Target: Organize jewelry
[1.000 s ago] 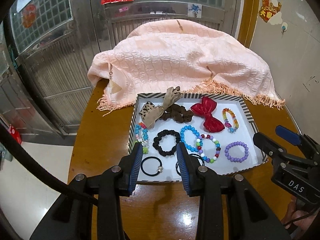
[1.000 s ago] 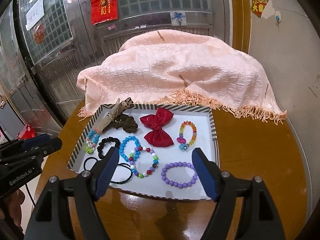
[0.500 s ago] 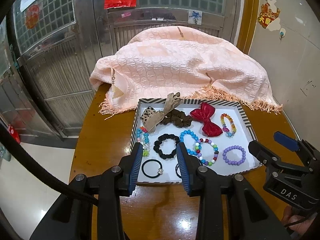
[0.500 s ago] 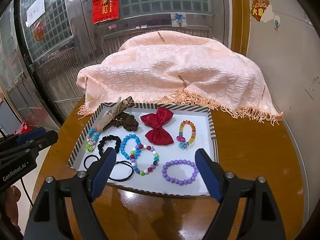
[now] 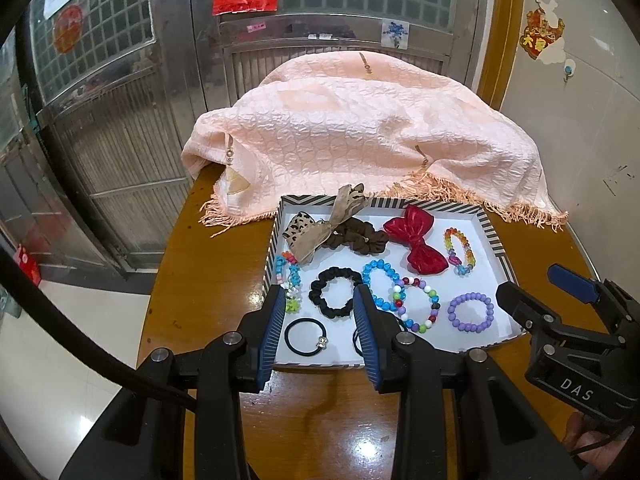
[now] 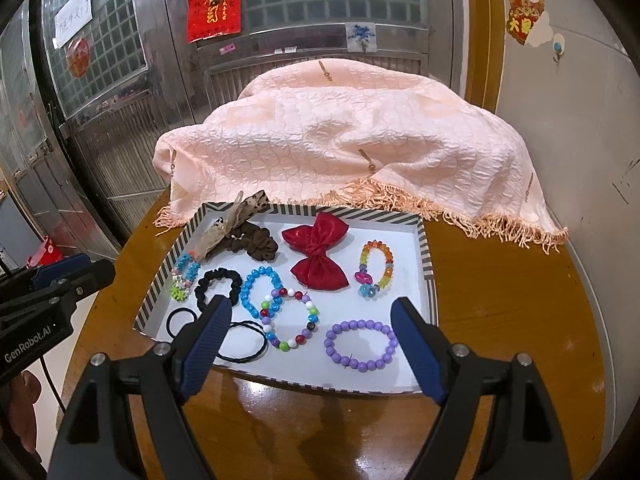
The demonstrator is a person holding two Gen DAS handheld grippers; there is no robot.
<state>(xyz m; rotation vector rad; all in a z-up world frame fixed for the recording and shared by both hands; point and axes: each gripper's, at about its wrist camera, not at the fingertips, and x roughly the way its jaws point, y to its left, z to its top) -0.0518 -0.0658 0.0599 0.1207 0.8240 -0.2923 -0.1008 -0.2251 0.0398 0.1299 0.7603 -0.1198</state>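
left wrist view: striped tray (image 5: 494,240) on table (image 5: 208,280), holding red bow (image 5: 416,240), black scrunchie (image 5: 335,292), purple bracelet (image 5: 471,311). left gripper (image 5: 320,334) jaws apart, empty.

right wrist view: same tray, purple beads glossy, round. right gripper (image 6: 312,344) spread wide, gripping nothing.
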